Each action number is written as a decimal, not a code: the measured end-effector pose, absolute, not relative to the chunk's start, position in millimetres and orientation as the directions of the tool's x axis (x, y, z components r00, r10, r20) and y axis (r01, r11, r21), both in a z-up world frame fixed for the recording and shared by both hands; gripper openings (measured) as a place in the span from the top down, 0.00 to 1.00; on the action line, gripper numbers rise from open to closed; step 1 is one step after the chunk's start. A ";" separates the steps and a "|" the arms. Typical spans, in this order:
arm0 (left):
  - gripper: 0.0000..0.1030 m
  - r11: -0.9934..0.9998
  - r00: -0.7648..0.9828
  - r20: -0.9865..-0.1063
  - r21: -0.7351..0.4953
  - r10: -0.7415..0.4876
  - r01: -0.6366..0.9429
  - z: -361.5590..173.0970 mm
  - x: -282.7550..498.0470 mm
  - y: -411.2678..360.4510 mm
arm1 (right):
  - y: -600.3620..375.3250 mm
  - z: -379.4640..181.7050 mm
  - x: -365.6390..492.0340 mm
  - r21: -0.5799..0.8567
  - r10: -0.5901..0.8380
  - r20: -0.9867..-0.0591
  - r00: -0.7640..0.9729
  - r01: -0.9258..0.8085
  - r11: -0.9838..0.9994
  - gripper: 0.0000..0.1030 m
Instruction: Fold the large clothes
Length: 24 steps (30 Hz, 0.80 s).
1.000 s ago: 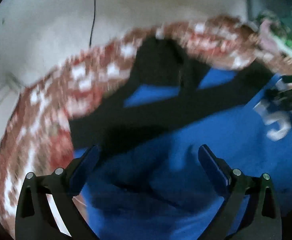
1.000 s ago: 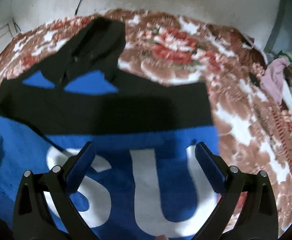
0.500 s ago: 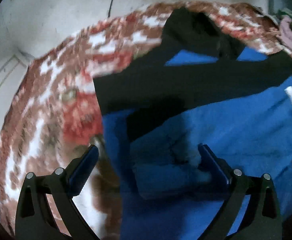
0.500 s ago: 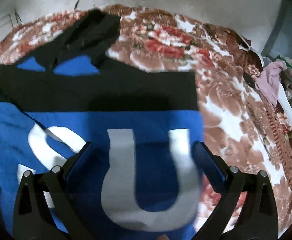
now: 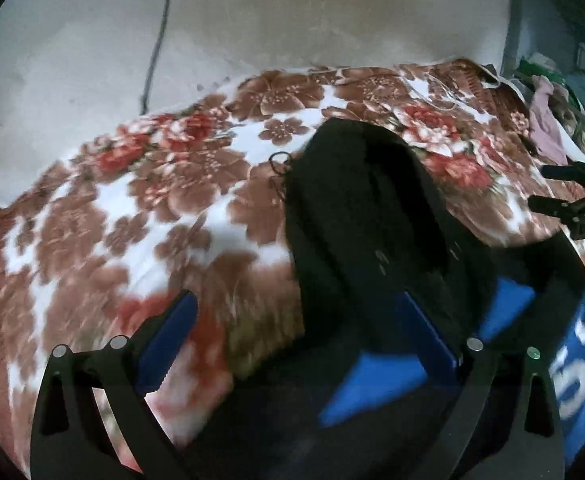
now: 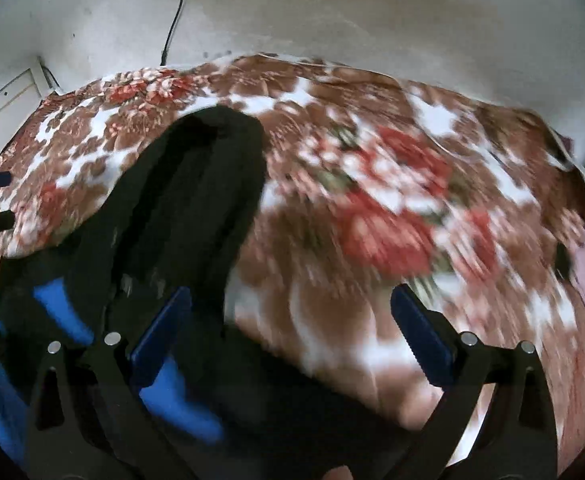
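A blue and black hoodie lies on a floral blanket. Its black hood (image 5: 356, 208) points away from me, and blue panels (image 5: 376, 380) and white lettering (image 5: 572, 376) show lower right in the left wrist view. The hood (image 6: 196, 200) also shows at left in the right wrist view. My left gripper (image 5: 296, 336) is open and empty over the hoodie's left shoulder. My right gripper (image 6: 292, 332) is open and empty over the hoodie's right shoulder edge. The right gripper's fingers (image 5: 568, 200) show at the right edge of the left wrist view.
The floral blanket (image 5: 140, 216) covers the bed up to a pale wall (image 6: 372, 20). A dark cable (image 5: 156, 40) hangs down the wall. A pile of pink and green clothes (image 5: 548, 120) lies at the far right.
Both grippers have moved up the hoodie from its blue chest and lettering to the shoulders and hood. Both have stayed open.
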State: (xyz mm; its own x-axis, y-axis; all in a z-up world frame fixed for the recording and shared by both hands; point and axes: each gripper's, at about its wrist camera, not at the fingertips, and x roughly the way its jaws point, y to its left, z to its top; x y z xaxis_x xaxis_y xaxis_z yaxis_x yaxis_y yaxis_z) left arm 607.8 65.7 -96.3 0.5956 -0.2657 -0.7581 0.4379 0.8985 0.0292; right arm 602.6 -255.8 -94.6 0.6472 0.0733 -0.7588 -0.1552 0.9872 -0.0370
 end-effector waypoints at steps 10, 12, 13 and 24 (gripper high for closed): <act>0.05 0.871 0.485 -0.823 -0.025 -0.297 0.491 -157.2 746.0 31.1 | -213.5 -150.5 750.1 0.043 0.157 -0.840 0.520 -0.224 0.974 0.05; 0.06 0.852 0.472 -0.823 -0.030 -0.318 0.522 -163.8 756.4 19.3 | -207.1 -155.9 760.7 0.064 0.185 -0.844 0.503 -0.248 0.967 0.16; 0.06 0.845 0.469 -0.819 -0.036 -0.331 0.534 -166.0 760.4 15.4 | -203.5 -159.2 765.3 0.080 0.207 -0.847 0.489 -0.269 0.960 0.21; 0.85 0.789 0.431 -0.820 -0.040 -0.376 0.613 -190.3 757.5 -20.0 | -181.4 -175.0 759.5 0.081 0.254 -0.842 0.476 -0.353 0.932 0.85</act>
